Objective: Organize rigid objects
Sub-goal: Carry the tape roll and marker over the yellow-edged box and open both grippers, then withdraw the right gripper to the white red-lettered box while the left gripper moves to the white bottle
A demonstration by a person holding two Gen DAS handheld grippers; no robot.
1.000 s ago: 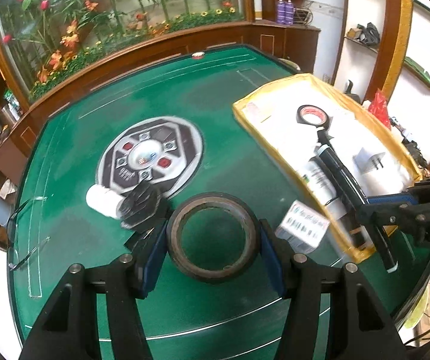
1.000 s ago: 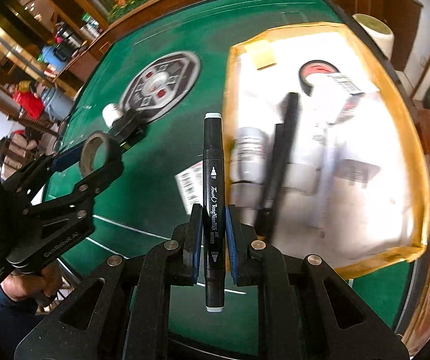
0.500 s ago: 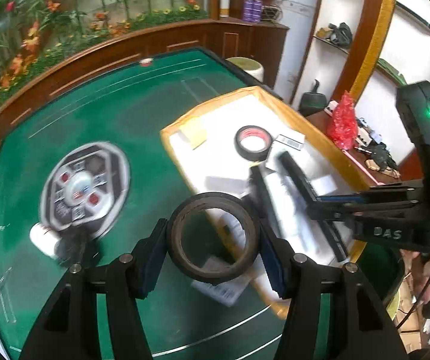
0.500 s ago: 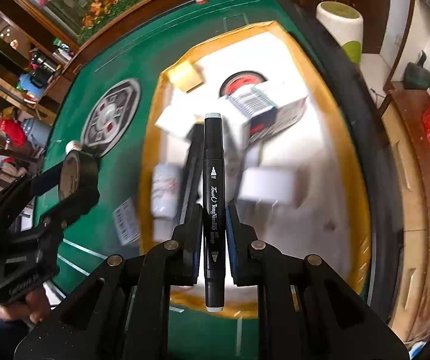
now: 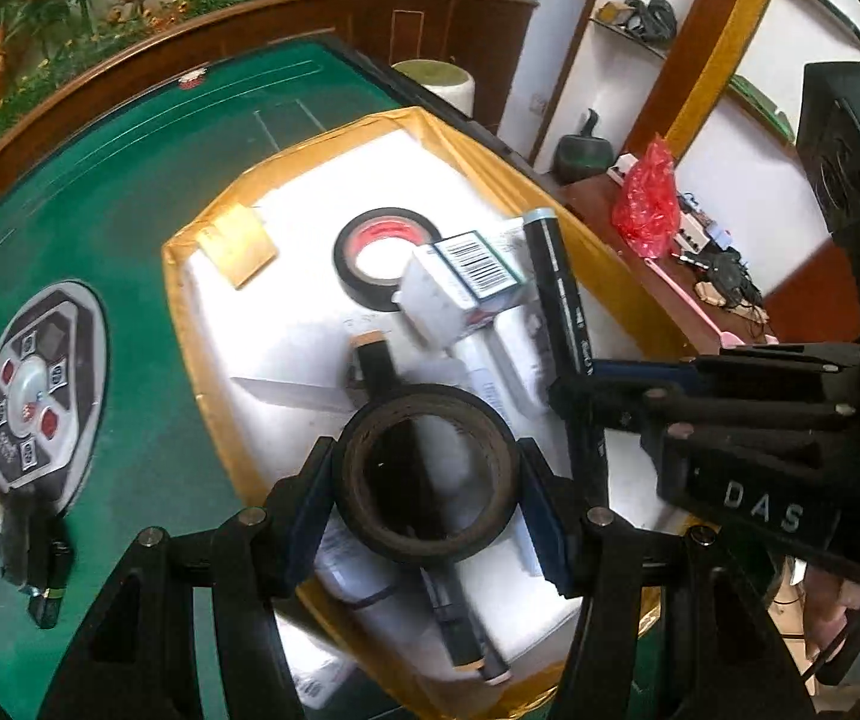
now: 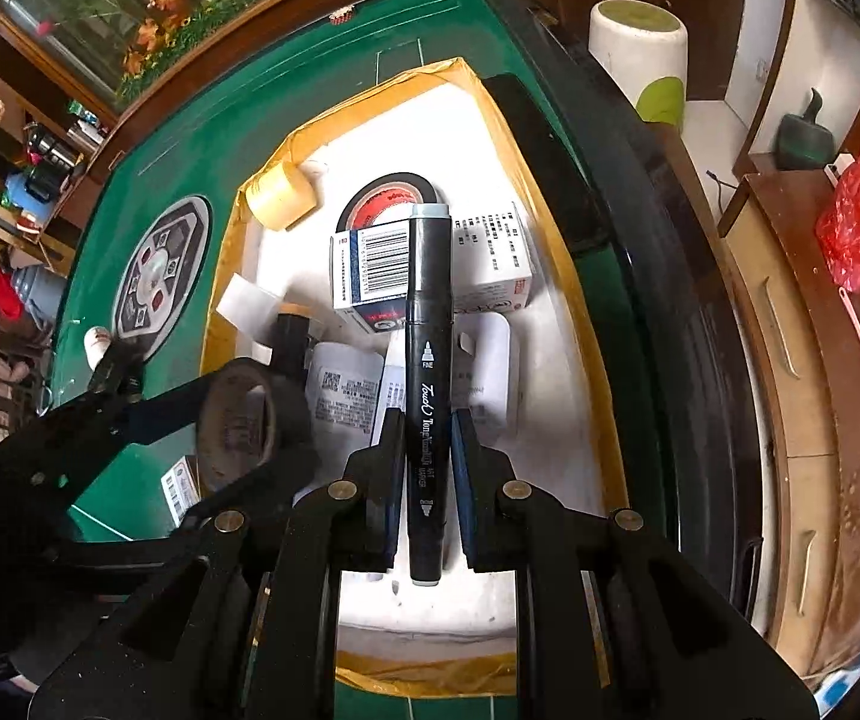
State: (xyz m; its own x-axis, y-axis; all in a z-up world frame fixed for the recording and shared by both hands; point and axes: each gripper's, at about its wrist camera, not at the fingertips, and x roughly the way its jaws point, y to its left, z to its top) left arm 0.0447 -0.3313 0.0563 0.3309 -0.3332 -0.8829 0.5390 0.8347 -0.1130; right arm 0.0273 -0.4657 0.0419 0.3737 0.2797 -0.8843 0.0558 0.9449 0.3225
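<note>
Marker (lettered "Touch", "FINE") sits clamped in right gripper; left gripper grips dark tape roll.

Green table, yellow-rimmed white tray, black marker, dark brown tape roll, red-cored black tape

Right gripper clamps black marker above yellow-rimmed tray (boxes, tape roll inside).
</note>
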